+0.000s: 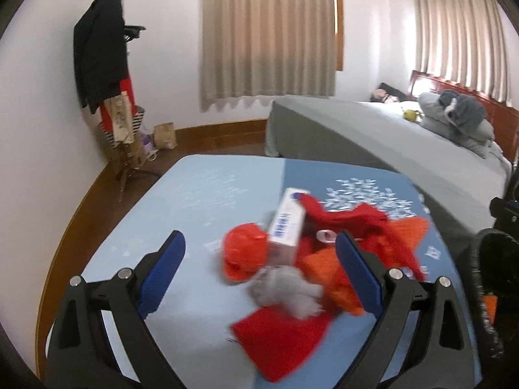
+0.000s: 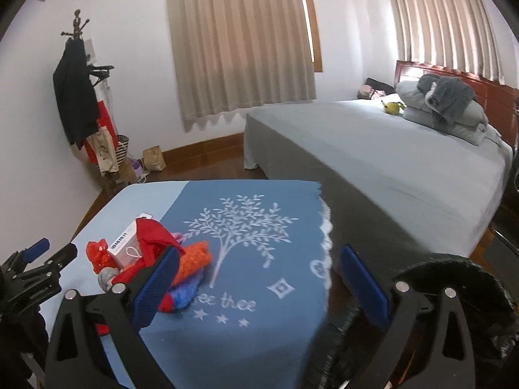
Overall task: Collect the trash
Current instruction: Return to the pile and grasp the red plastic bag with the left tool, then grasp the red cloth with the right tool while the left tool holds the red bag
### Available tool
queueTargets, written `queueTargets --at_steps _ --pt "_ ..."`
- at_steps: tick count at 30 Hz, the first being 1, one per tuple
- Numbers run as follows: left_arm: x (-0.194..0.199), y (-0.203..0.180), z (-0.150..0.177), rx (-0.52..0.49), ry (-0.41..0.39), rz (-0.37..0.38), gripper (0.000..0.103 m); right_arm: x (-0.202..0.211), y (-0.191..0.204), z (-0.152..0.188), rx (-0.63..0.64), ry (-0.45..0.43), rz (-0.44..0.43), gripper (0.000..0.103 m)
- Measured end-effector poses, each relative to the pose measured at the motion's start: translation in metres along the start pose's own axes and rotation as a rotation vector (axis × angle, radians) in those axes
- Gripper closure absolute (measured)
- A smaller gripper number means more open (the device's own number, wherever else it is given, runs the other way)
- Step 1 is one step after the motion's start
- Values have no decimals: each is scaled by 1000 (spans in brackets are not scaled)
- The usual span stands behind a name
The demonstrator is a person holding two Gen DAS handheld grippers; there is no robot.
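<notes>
A heap of trash lies on the blue-clothed table (image 1: 201, 201): a white carton with blue print (image 1: 287, 227), an orange-red crumpled bag (image 1: 245, 256), a grey wad (image 1: 285, 287), a flat red piece (image 1: 279, 340), red cloth (image 1: 356, 217) and orange netting (image 1: 412, 230). My left gripper (image 1: 261, 253) is open, its jaws either side of the heap, a little above it. In the right wrist view the carton (image 2: 125, 243) and heap sit at the left. My right gripper (image 2: 259, 267) is open and empty over the tree-print cloth (image 2: 246, 227). A black-lined bin (image 2: 454, 291) stands at the lower right.
A grey bed (image 2: 389, 155) with folded bedding (image 2: 444, 103) runs along the right. A coat rack (image 1: 103, 64) with clothes stands in the left corner, bags (image 1: 165, 134) on the floor beside it. Curtained windows (image 1: 266, 32) are behind. The bin's rim (image 1: 486, 259) shows at the right.
</notes>
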State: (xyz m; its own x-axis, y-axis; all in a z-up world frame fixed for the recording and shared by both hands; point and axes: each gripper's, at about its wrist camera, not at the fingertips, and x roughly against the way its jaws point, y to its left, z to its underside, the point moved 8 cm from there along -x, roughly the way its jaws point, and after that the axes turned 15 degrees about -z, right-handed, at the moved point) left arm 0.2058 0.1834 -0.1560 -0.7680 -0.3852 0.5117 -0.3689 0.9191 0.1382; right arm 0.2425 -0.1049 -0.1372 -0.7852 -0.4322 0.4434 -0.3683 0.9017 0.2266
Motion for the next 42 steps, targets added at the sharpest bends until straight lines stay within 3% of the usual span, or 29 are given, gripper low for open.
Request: queueTargets --at_steps 3,5,18,21,26,37,42 --pt "-21 8 3 -3 23 -16 13 -19 6 -1 4 8 -11 6" --pt "-33 9 7 -12 46 -18 19 -28 9 -1 6 13 -17 6" --pt "-84 -2 26 -24 145 25 22 -72 23 0 24 46 -42 6" --pt "-90 -4 28 -13 164 46 33 -79 25 0 25 53 -49 6" --pt "-93 -7 26 0 172 89 64 -85 30 -2 28 55 -66 6" --pt "-71 11 7 41 108 80 67 -100 54 -9 55 63 -129 6" --pt "-64 14 -5 49 77 66 67 -112 66 -7 72 87 -156 12"
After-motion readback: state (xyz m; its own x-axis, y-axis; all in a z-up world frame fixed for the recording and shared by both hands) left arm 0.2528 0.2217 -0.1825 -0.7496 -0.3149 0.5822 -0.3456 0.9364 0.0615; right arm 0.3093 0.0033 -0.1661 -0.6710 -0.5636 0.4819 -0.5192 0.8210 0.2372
